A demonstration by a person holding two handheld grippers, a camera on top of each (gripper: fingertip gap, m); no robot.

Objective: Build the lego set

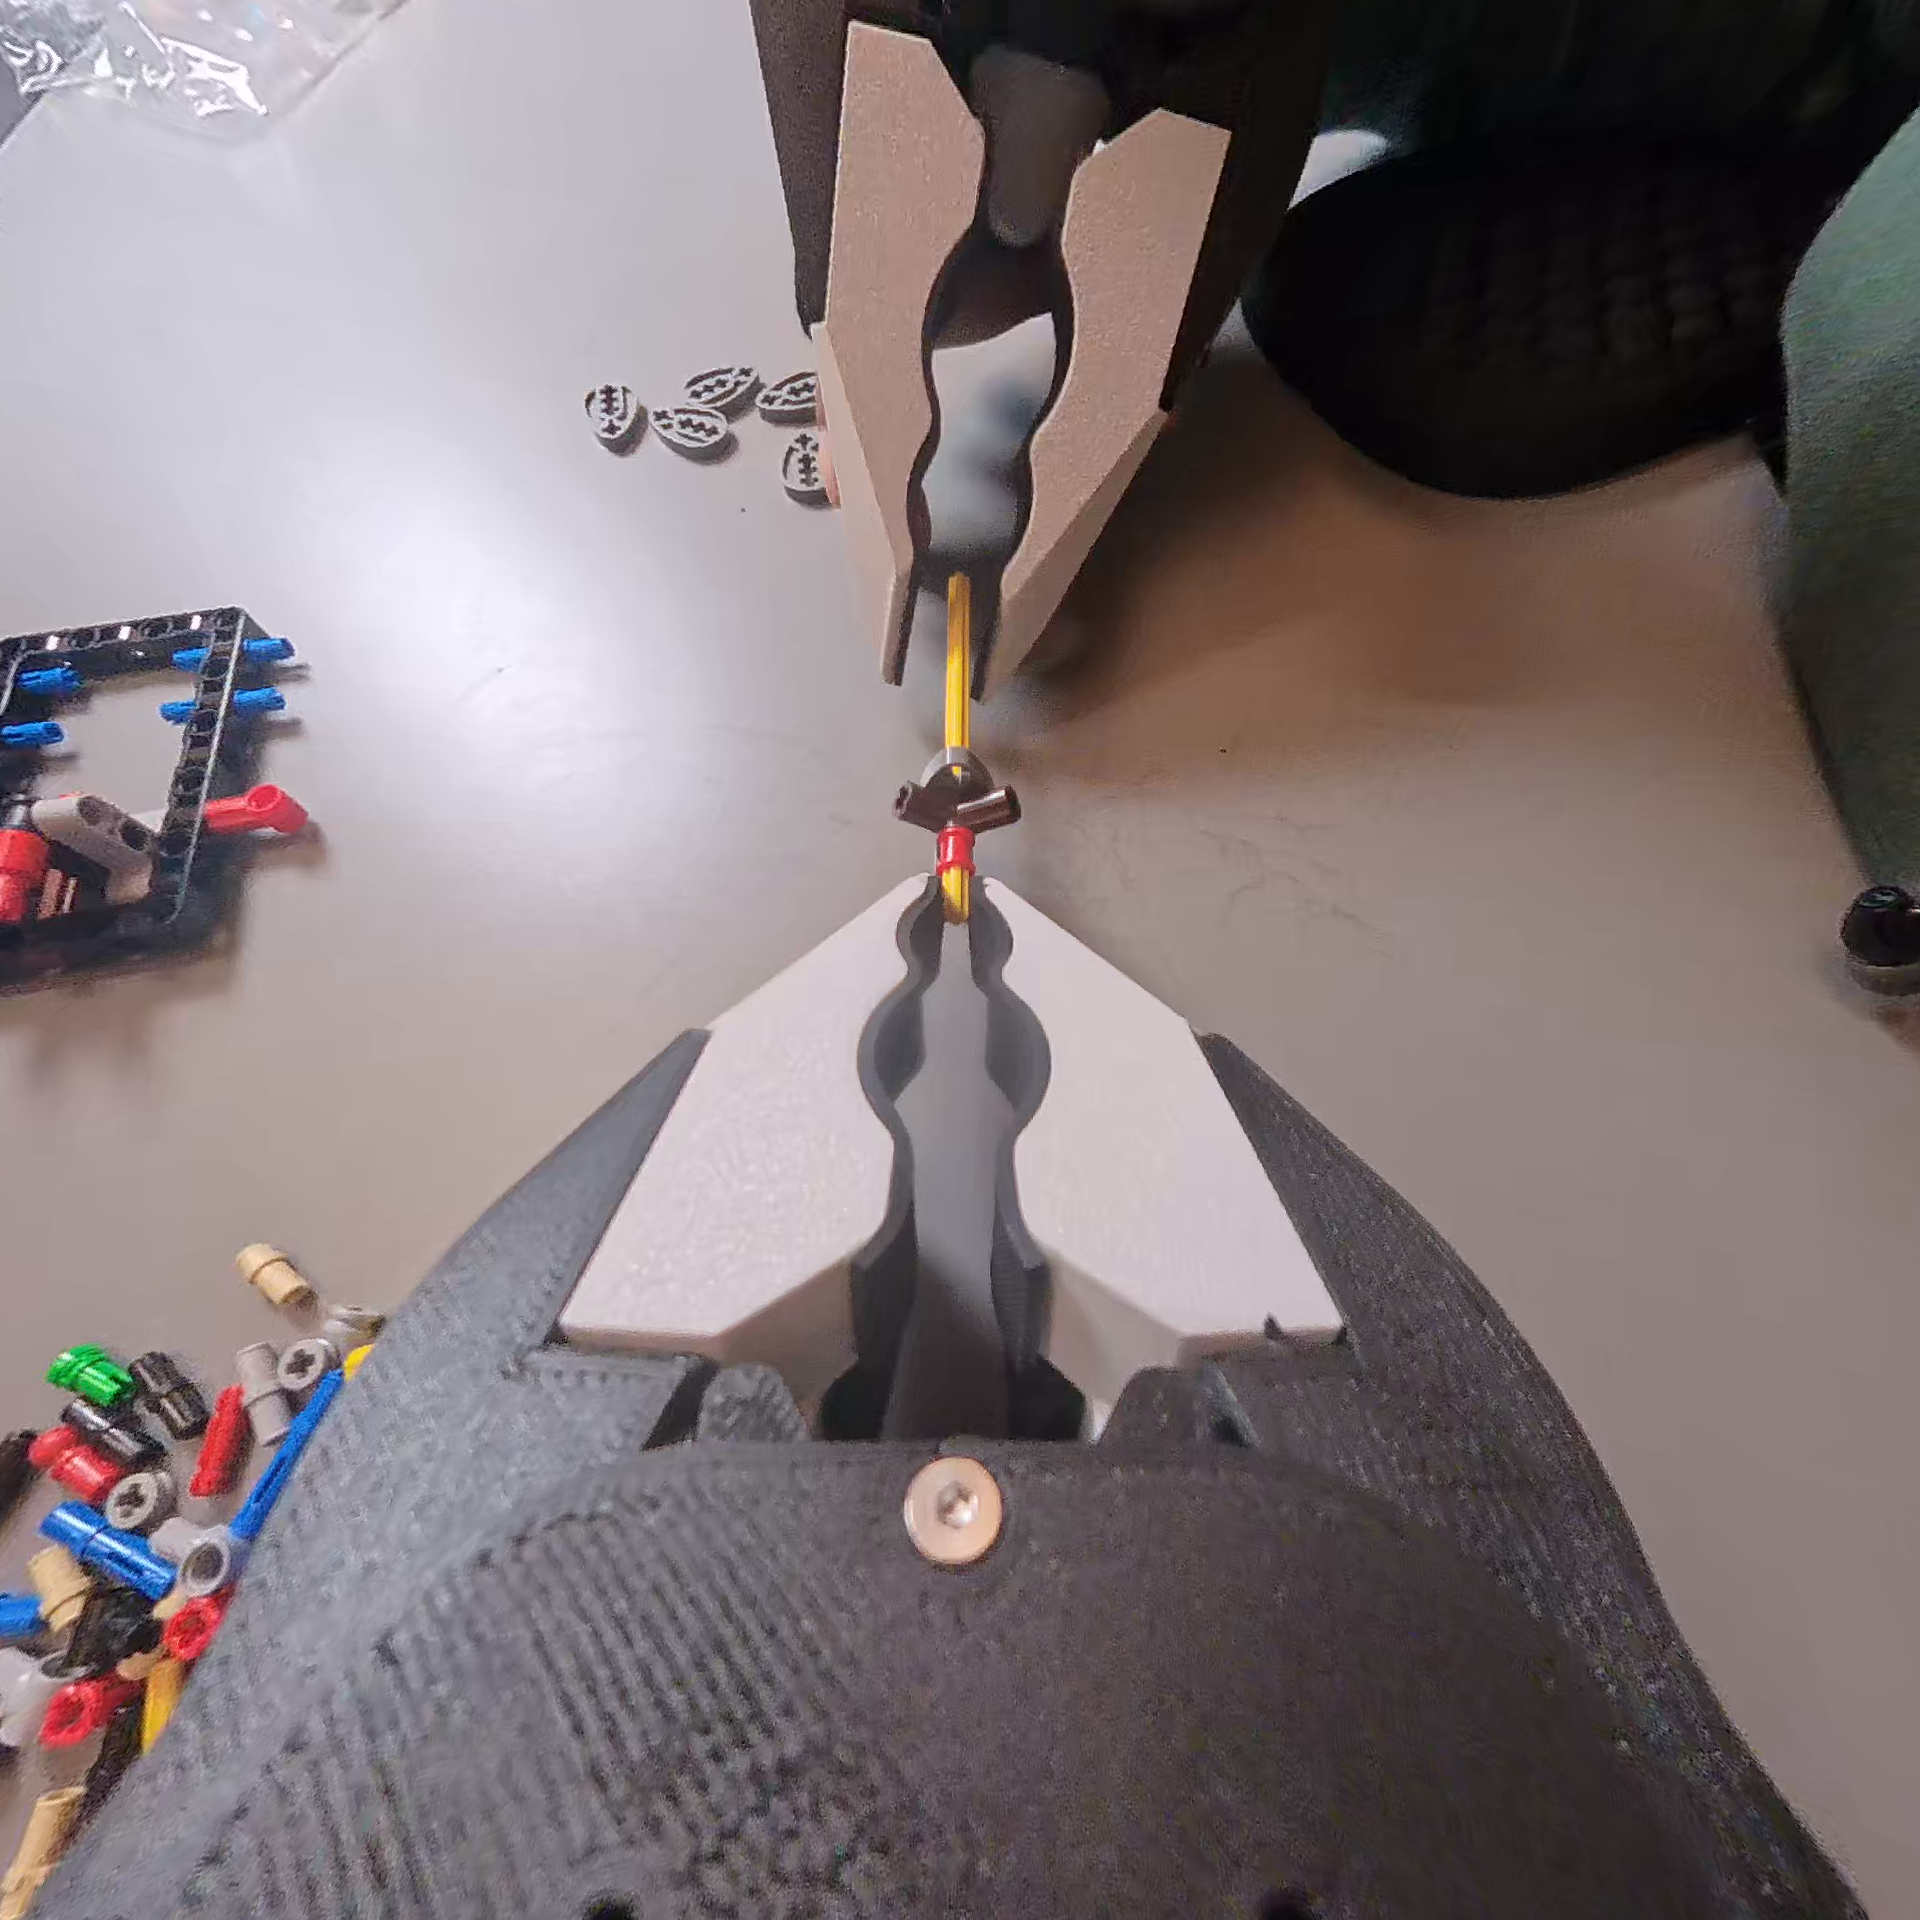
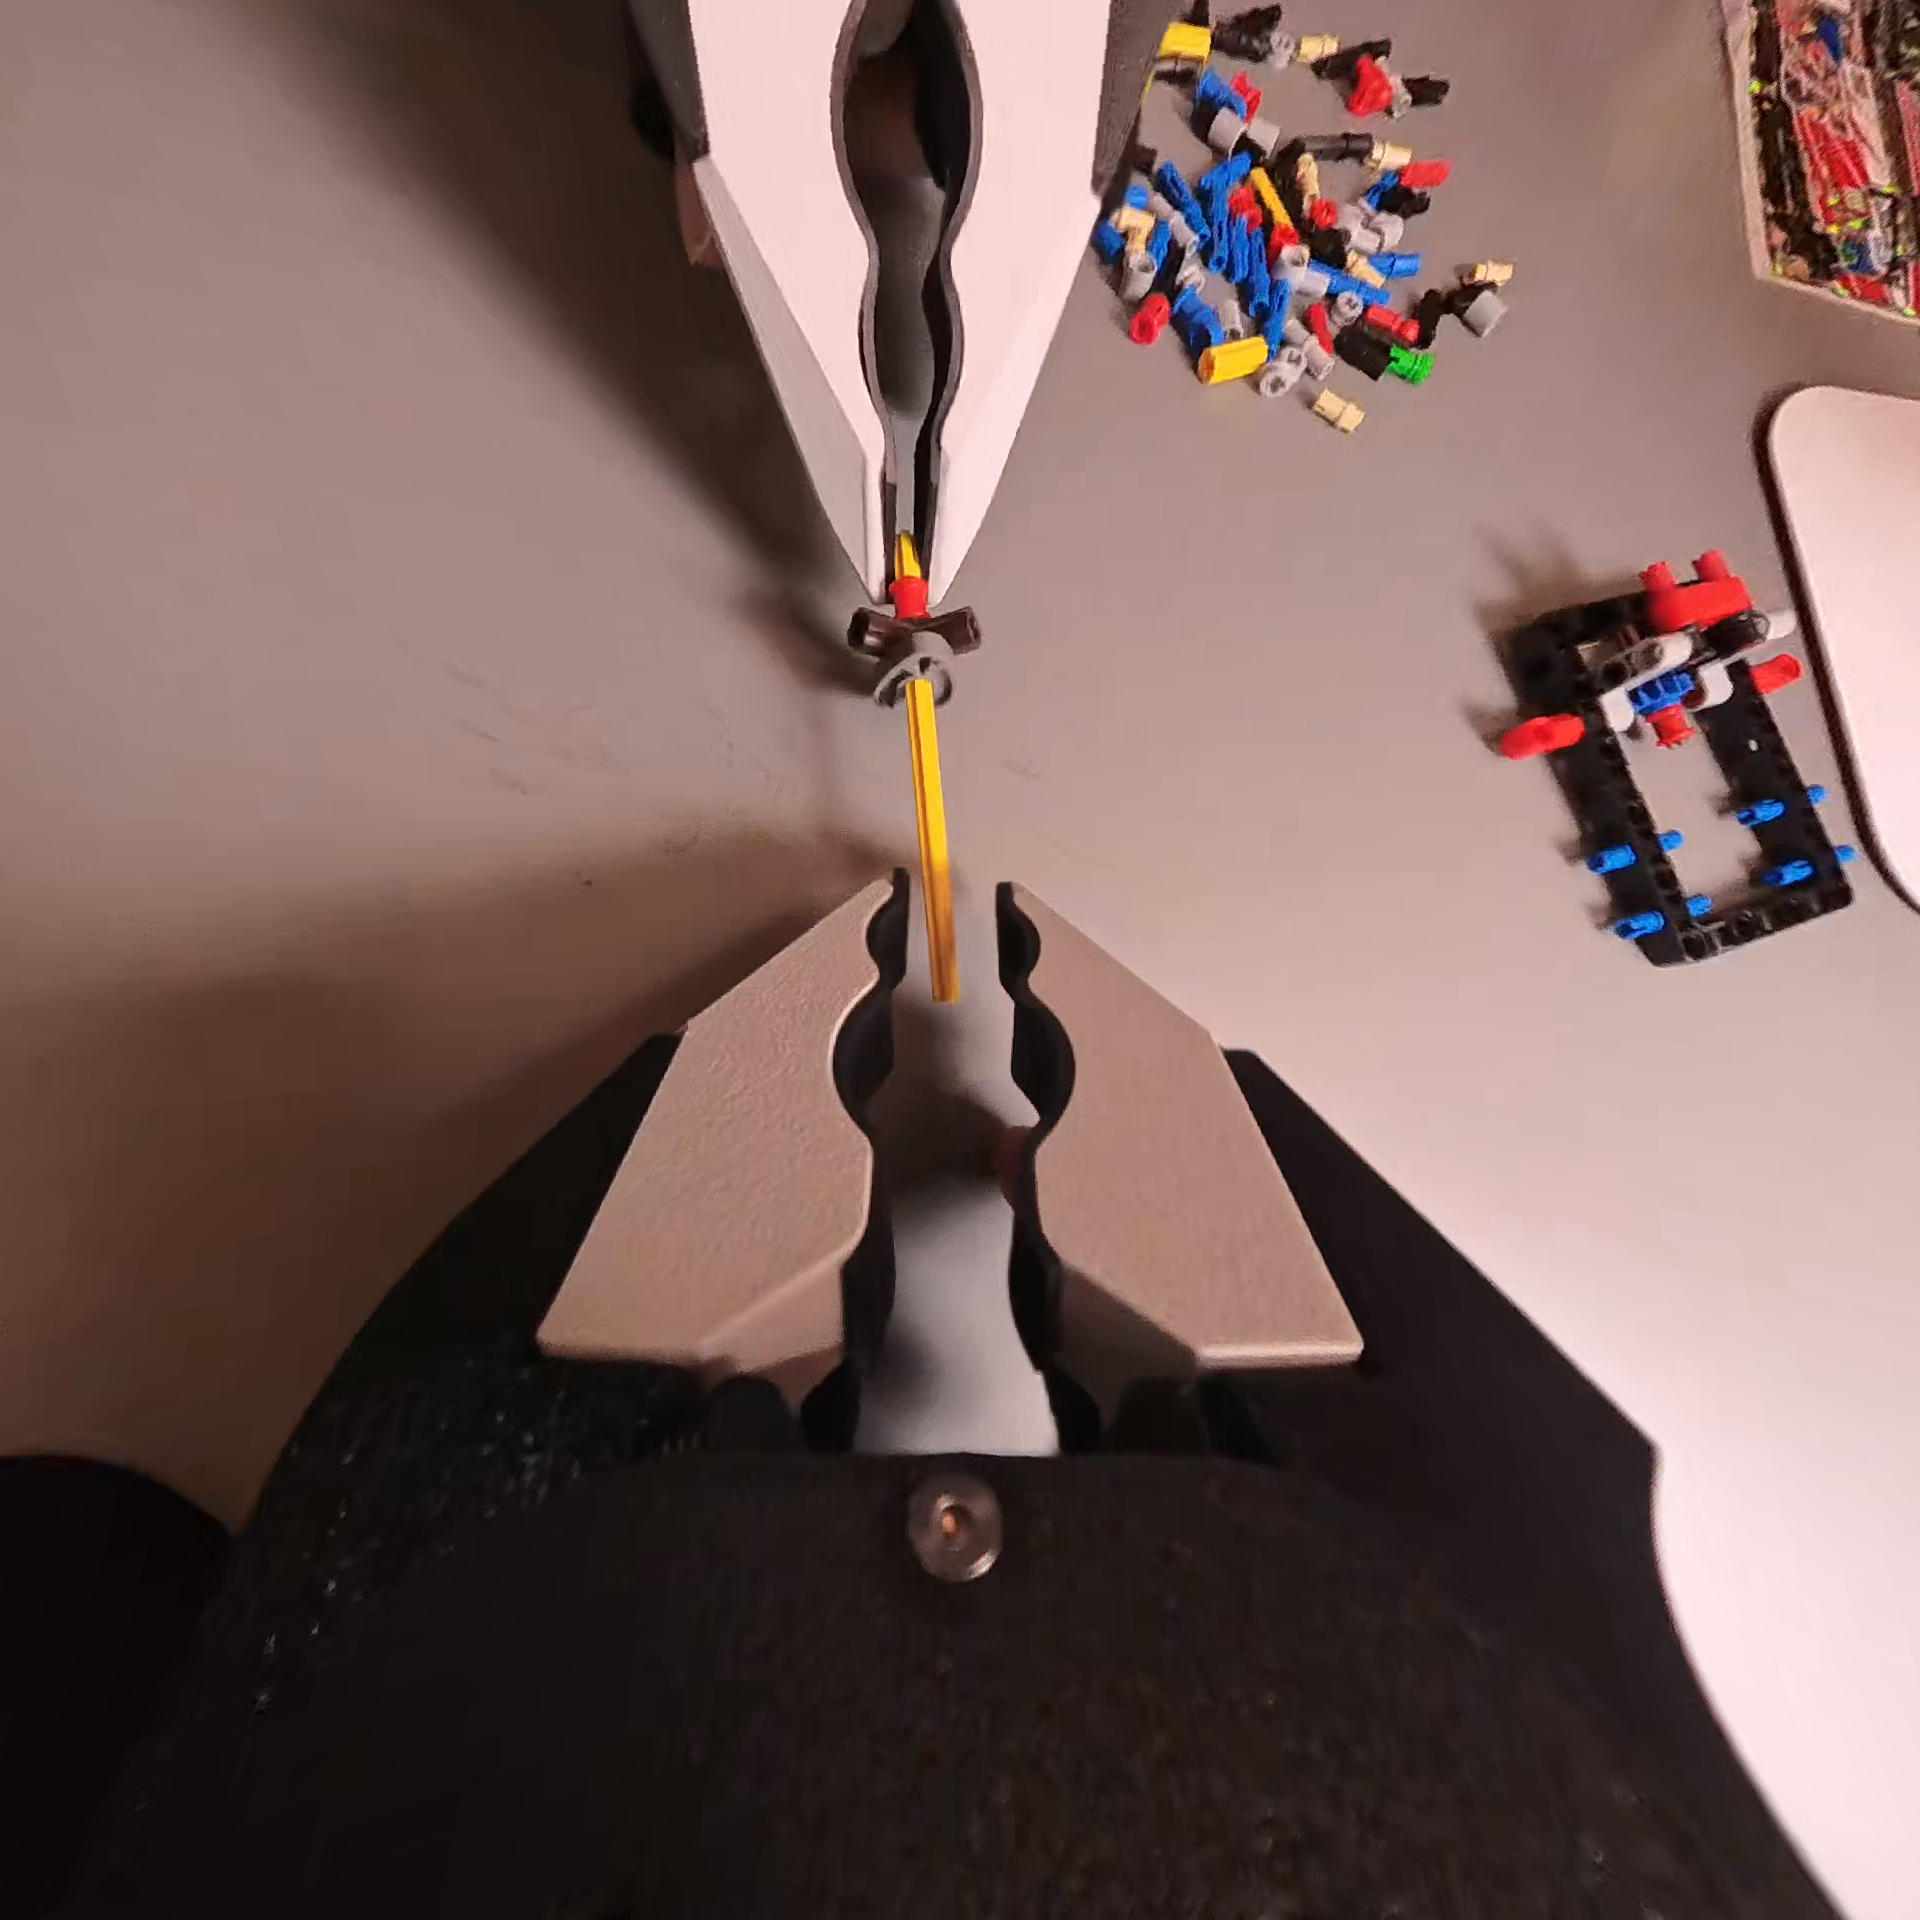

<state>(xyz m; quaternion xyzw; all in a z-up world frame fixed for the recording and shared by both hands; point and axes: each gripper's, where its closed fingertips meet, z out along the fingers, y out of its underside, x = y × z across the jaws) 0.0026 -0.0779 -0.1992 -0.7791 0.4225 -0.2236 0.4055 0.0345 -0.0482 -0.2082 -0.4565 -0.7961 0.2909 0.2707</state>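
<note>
A yellow axle (image 1: 957, 675) carries a red bush (image 1: 954, 850), a dark brown cross connector (image 1: 958, 808) and a grey piece (image 1: 948, 772), held just above the grey table. My left gripper (image 1: 954, 896) is shut on the axle end by the red bush. In the right wrist view, the left gripper (image 2: 910, 582) comes in from the top, holding the axle (image 2: 928, 821). My right gripper (image 2: 948, 894) is open, its fingers on either side of the axle's free end without touching it. It also shows in the left wrist view (image 1: 948, 670).
A black frame assembly (image 1: 197, 727) (image 2: 1621, 810) with blue pins and red parts lies on the table. A pile of loose small parts (image 1: 125, 1507) (image 2: 1288, 229) lies nearby. Also here are several grey oval pieces (image 1: 707, 416), a plastic bag (image 1: 135, 52), a printed booklet (image 2: 1829, 145), a white object (image 2: 1860, 623) and a green cushion (image 1: 1860, 520). Some 6 cm of space lies between my two pairs of fingers.
</note>
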